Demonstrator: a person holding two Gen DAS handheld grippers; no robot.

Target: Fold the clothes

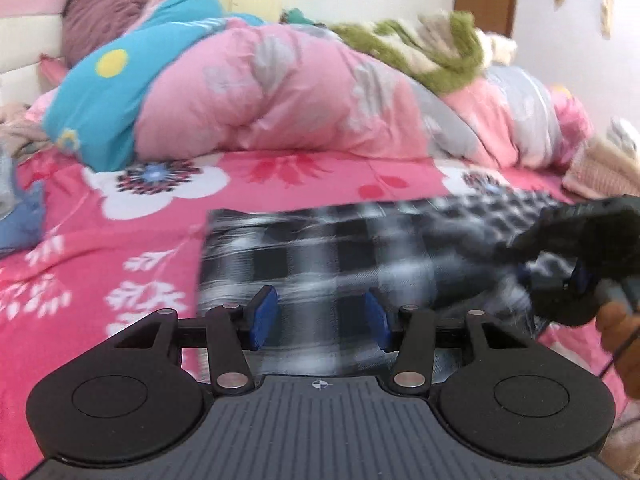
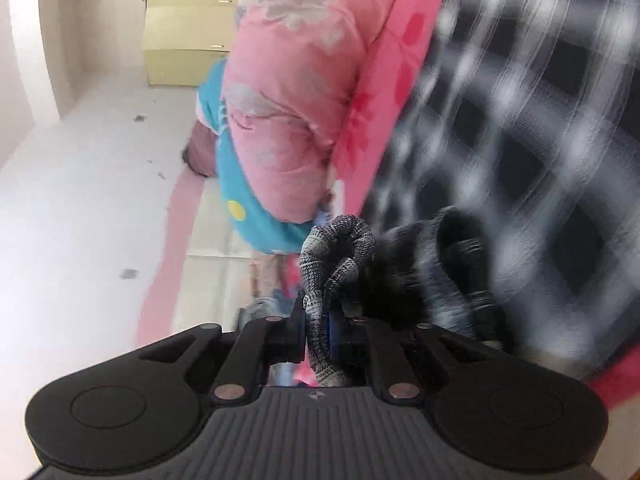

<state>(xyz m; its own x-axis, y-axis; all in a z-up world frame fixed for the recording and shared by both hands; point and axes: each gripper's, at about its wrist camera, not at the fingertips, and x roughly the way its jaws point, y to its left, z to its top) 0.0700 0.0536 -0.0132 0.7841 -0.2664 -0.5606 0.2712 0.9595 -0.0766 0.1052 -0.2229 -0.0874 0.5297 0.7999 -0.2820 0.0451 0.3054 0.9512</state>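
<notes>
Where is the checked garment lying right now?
In the left wrist view, the checked garment lies on the pink floral bedsheet, right of centre, before the pink quilt.

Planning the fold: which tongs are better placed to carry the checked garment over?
Right. The right tongs are shut on a bunched edge of the checked garment; the left tongs hover open above it.

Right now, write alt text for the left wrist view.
Open left tongs hover over a black-and-white checked garment spread on a pink floral bedsheet. At right, the right tongs pinch its edge; rumpled pink quilts lie behind.
</notes>
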